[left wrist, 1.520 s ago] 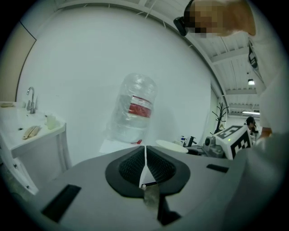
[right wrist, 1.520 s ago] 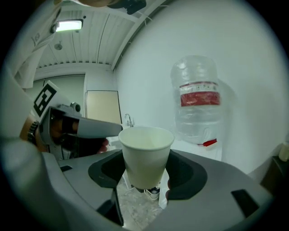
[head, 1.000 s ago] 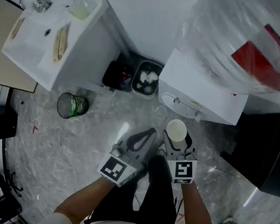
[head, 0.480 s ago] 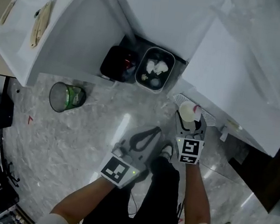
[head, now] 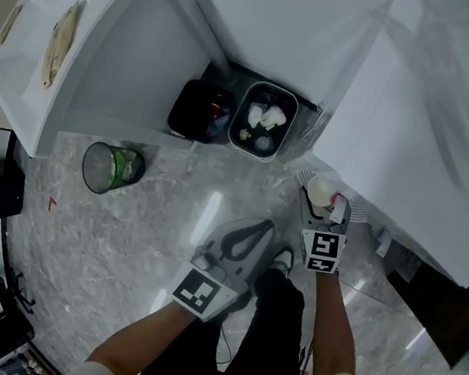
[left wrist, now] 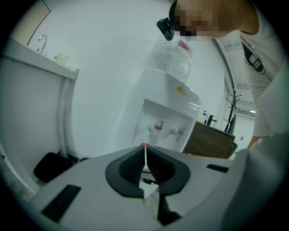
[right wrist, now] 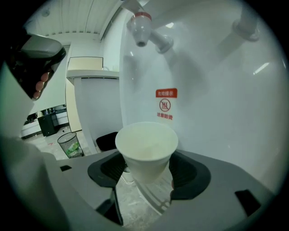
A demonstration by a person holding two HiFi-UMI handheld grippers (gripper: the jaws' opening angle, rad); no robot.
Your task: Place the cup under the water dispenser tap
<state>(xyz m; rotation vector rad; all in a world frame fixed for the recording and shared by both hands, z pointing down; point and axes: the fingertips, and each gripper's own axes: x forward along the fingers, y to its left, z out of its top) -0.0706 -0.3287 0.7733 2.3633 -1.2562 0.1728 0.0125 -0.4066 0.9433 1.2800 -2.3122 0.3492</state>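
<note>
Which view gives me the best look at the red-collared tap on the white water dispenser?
The right gripper view: the red-collared tap shows large and close, above the white paper cup in the right claw. The left gripper view shows it small and far off. The head view does not show it.

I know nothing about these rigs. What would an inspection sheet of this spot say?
Surface: marbled stone floor, no table.
Job's things: white paper cup, upright, below the red-capped tap of the water dispenser.
Clutter: mesh wastebasket, black bin, grey bin with crumpled paper.
Grippers: right gripper shut on the cup; left gripper shut, empty.
Cables: nothing seen.
Surroundings: white sink unit, wooden cabinet.
</note>
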